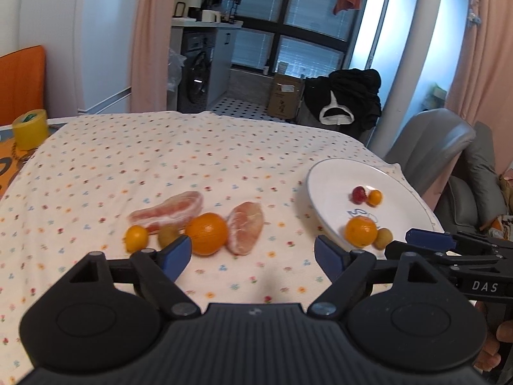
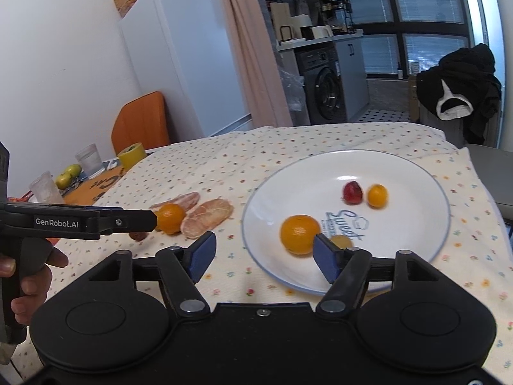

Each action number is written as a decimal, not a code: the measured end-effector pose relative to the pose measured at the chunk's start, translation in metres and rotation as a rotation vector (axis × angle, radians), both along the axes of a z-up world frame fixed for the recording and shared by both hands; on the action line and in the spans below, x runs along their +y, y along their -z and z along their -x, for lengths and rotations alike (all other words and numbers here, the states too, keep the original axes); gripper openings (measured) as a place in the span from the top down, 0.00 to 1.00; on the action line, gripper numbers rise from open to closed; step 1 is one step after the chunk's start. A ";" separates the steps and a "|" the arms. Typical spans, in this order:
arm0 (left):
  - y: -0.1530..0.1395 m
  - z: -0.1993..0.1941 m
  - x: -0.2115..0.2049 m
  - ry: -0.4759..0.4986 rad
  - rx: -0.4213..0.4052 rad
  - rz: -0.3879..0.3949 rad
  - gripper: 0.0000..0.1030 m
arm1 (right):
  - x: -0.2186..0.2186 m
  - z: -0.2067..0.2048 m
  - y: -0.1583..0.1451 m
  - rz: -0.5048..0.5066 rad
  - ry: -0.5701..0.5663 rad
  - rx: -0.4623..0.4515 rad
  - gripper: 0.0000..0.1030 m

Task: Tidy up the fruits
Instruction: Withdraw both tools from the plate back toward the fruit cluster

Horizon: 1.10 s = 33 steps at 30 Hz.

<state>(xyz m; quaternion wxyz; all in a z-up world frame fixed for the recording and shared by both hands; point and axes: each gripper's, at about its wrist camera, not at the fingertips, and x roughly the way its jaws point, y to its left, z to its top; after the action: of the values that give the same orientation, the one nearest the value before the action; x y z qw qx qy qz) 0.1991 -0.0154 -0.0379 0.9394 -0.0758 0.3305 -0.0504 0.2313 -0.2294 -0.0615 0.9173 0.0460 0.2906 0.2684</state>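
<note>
Plate (image 2: pixel 416 173) holds orange (image 2: pixel 298 233), kumquat (image 2: pixel 377 195), red fruit (image 2: pixel 352 192), green fruit (image 2: pixel 342 241).

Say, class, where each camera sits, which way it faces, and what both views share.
Left wrist: behind the open left gripper, facing loose fruit on the tablecloth; the right gripper shows at its right.
Right wrist: behind the open right gripper, facing the plate; a hand shows at its left.
Shared: plate, tablecloth, washing machine.
</note>
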 end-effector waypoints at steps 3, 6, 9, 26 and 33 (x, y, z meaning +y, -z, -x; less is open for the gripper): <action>-0.001 0.004 0.009 -0.015 0.001 0.004 0.16 | 0.008 0.001 -0.002 -0.001 -0.016 -0.008 0.23; -0.001 0.009 0.018 -0.031 -0.013 0.012 0.11 | 0.017 0.000 -0.002 0.003 -0.033 -0.011 0.17; 0.000 0.014 0.027 -0.045 -0.012 0.009 0.11 | 0.026 0.000 -0.002 0.004 -0.054 -0.010 0.12; 0.003 0.024 0.069 -0.117 -0.001 0.001 0.10 | 0.070 -0.010 -0.007 0.018 -0.127 -0.016 0.00; 0.008 0.020 0.078 -0.135 0.005 0.004 0.10 | 0.085 -0.018 -0.004 0.031 -0.151 0.008 0.02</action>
<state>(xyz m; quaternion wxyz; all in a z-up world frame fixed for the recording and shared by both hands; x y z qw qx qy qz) 0.1787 0.0630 -0.0459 0.9397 -0.1000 0.3267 0.0123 0.2497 -0.1443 -0.0574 0.8939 0.0109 0.3010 0.3320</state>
